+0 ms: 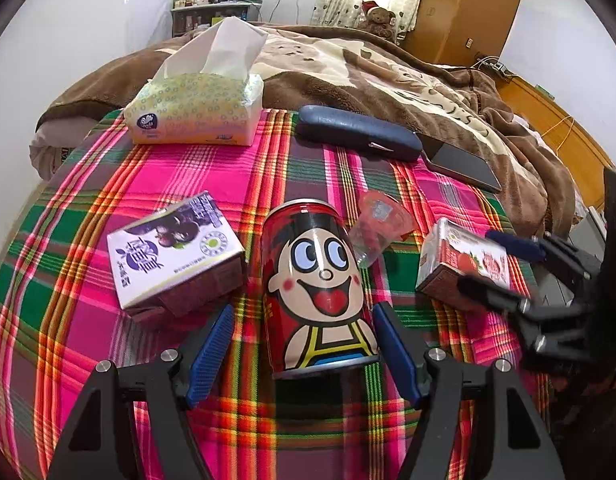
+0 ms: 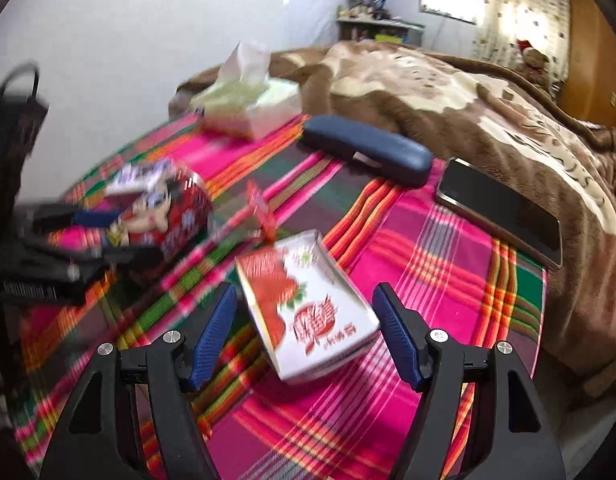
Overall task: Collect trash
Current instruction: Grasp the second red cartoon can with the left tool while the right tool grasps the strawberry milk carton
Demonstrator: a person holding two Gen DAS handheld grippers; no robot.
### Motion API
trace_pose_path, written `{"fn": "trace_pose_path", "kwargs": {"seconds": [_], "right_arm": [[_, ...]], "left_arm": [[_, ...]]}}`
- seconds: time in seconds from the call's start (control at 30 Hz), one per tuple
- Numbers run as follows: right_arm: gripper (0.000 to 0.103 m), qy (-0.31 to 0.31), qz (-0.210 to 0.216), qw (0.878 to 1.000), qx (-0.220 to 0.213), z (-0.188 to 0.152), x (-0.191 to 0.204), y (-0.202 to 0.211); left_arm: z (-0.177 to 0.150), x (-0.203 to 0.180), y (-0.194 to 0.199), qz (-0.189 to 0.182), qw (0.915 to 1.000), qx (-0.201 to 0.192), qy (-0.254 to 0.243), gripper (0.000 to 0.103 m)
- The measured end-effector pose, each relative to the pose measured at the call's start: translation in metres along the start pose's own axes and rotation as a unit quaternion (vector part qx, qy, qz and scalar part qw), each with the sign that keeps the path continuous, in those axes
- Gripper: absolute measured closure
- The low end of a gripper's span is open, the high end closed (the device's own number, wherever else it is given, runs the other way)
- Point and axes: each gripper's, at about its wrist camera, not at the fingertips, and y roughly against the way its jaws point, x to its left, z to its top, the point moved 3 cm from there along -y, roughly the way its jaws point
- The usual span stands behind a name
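A red cartoon-face can (image 1: 320, 280) lies on the plaid cloth (image 1: 236, 168), its near end between the open fingers of my left gripper (image 1: 304, 320). A purple drink carton (image 1: 174, 254) lies to its left, a crumpled clear cup (image 1: 378, 226) behind it, and a strawberry carton (image 1: 462, 262) to its right. In the right wrist view the strawberry carton (image 2: 308, 312) lies between the open fingers of my right gripper (image 2: 306, 308). The can (image 2: 164, 216) and left gripper (image 2: 80, 236) show blurred at the left.
A tissue box (image 1: 196, 108), a dark blue glasses case (image 1: 356, 132) and a black phone (image 1: 464, 166) lie at the far side of the cloth. A brown blanket (image 1: 388, 68) covers the bed behind. The phone (image 2: 504, 208) lies right of the carton.
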Motion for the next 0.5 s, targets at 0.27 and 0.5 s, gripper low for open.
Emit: {"fn": "trace_pose_path", "kwargs": {"seconds": [0.27,0.5], "right_arm": [[0.031,-0.018,-0.022,1.000,-0.005,0.002,-0.001,-0.006],[0.031,-0.053,-0.017,0.998,-0.002,0.001,-0.003,-0.011]], "left_arm": [[0.009,0.004,-0.006,-0.006,0.9999,-0.006,0.014,0.032],[0.013,0.007,-0.016,-0.008,0.9998,-0.002,0.020,0.032]]}}
